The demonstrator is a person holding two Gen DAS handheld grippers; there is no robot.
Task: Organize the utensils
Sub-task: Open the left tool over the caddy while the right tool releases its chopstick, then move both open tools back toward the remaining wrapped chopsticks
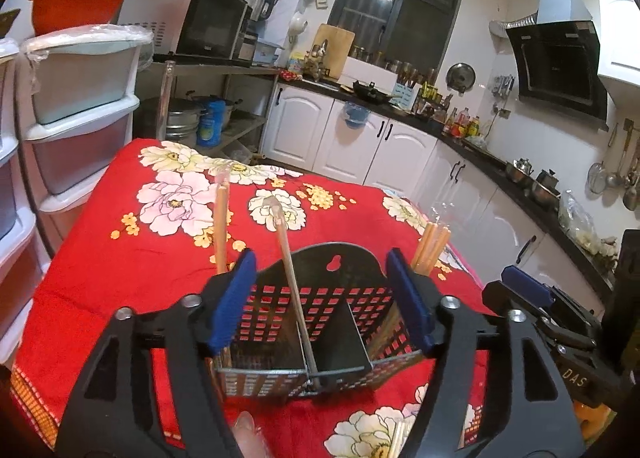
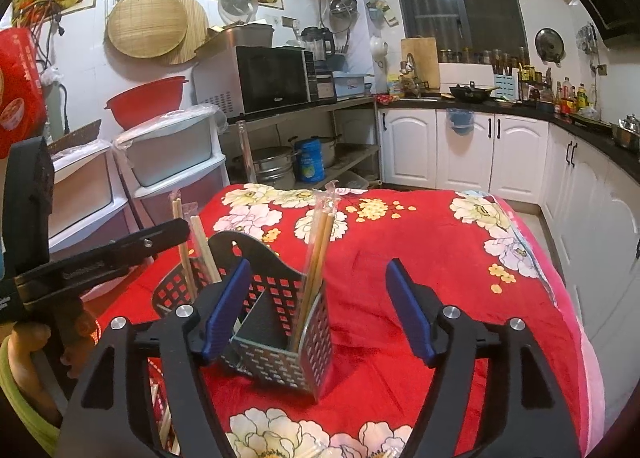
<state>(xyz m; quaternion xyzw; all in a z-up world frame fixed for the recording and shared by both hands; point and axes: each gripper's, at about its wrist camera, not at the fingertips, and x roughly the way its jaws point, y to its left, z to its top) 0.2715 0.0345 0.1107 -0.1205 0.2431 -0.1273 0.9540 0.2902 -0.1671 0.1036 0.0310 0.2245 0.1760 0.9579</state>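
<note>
Two grippers hang over the red flowered cloth [image 2: 400, 258], and both stand spread with nothing pinched. Our left gripper [image 1: 322, 298] frames the perforated utensil caddy [image 1: 304, 322] at the lower centre of its view, the blue pads [image 1: 236, 298] to either side of the caddy's walls; we cannot tell whether they brush it. Our right gripper [image 2: 316, 306] has the same caddy [image 2: 276, 326] between its left pad and centre, with bare cloth under its right pad.

Wrapped chopsticks already stand in the compartments: one stick [image 1: 221, 230] in the left one, a bundle [image 1: 430, 248] in the right one, and a single wrapped stick [image 1: 294, 286] leaning from the middle divider toward the near rim. More wrapped pairs [image 2: 164, 426] lie on the cloth at the bottom left of the right wrist view, so sorting looks partly done.

We judge the main risk to be a knock. The caddy is light and stands on soft cloth; a pad catching its rim as we draw away could tip it and spill the sticks. The leaning stick could also snag a finger. With both grippers close together, they may collide.
</note>
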